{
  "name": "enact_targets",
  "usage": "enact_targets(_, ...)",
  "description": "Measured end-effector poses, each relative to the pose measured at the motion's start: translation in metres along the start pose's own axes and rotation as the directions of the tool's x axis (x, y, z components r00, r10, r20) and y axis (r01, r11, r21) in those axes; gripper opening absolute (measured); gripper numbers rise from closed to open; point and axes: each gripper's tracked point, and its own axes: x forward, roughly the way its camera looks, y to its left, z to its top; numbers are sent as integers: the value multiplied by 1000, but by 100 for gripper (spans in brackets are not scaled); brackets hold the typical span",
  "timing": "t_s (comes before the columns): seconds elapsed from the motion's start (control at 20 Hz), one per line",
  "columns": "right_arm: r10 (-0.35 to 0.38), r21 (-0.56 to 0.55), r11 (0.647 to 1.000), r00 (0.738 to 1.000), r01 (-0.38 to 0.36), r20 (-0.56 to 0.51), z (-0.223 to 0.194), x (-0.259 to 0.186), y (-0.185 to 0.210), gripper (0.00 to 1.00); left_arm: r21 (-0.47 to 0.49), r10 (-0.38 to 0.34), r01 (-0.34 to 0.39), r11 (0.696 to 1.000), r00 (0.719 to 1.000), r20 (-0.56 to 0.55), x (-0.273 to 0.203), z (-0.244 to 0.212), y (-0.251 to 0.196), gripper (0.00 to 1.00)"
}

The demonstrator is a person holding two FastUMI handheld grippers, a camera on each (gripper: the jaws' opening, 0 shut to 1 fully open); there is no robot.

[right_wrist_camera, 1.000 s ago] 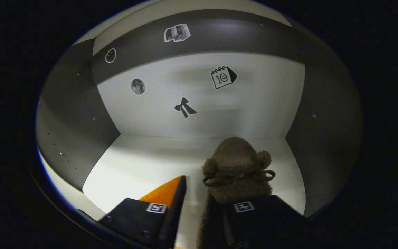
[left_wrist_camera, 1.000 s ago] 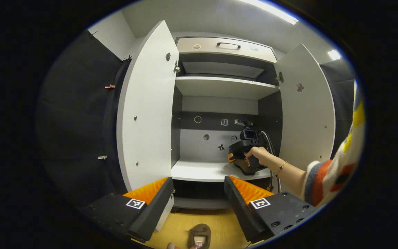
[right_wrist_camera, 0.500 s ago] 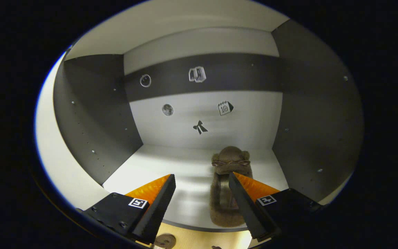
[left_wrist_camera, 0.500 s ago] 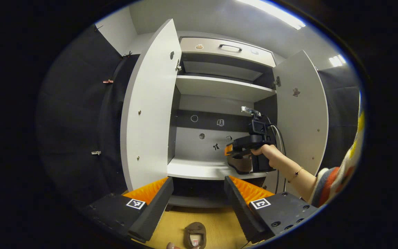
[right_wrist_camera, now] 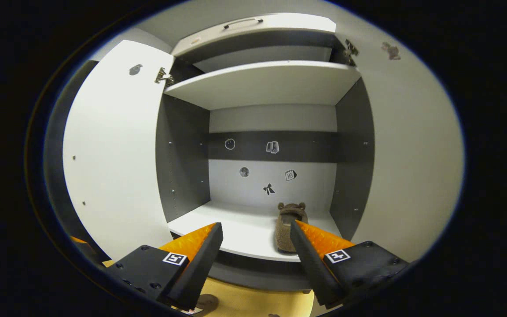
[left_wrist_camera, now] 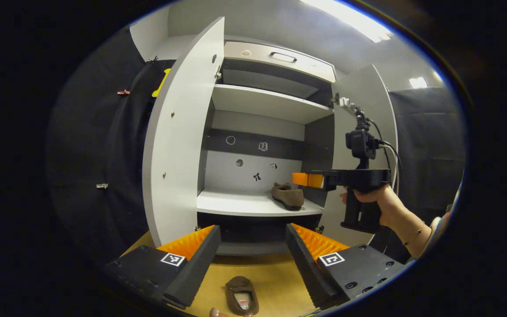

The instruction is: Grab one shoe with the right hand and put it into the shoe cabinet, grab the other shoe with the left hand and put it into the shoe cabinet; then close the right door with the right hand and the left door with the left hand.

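Remaining brown fuzzy slipper lying on the wooden floor just below and between the gaping, empty left tongs, long axis along them, well nearer than the parted, empty right tongs.

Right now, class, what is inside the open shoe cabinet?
One brown shoe lies on the right side of the lower shelf in the shoe cabinet. The shelf above is seen from below, so anything on top is hidden.
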Motion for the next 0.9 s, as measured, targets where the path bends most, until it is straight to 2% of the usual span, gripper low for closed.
enact_targets(0.15, -1, 33, 999, 999, 0, 44, -12, -41, 9, 98, 27, -32, 32, 999, 999, 22, 3, -16, -5, 95)
enact_targets(0.3, -35, 8, 999, 998, 35, 52, -36, -70, 5, 98, 50, -70, 68, 996, 996, 47, 4, -46, -6, 95)
enact_targets(0.5, -17, 42, 999, 998, 14, 62, -72, -94, 8, 98, 22, -22, 24, 999, 996, -83, 10, -132, 11, 95)
enact_targets(0.65, -28, 32, 999, 998, 27, 47, -103, -102, 3, 98, -10, 12, -14, 1000, 988, -151, 14, -193, 22, 95)
enact_targets(0.9, -44, -11, 999, 999, 44, 5, -149, -96, -5, 98, -1, 45, -46, 999, 971, -235, 32, -272, 35, 88)
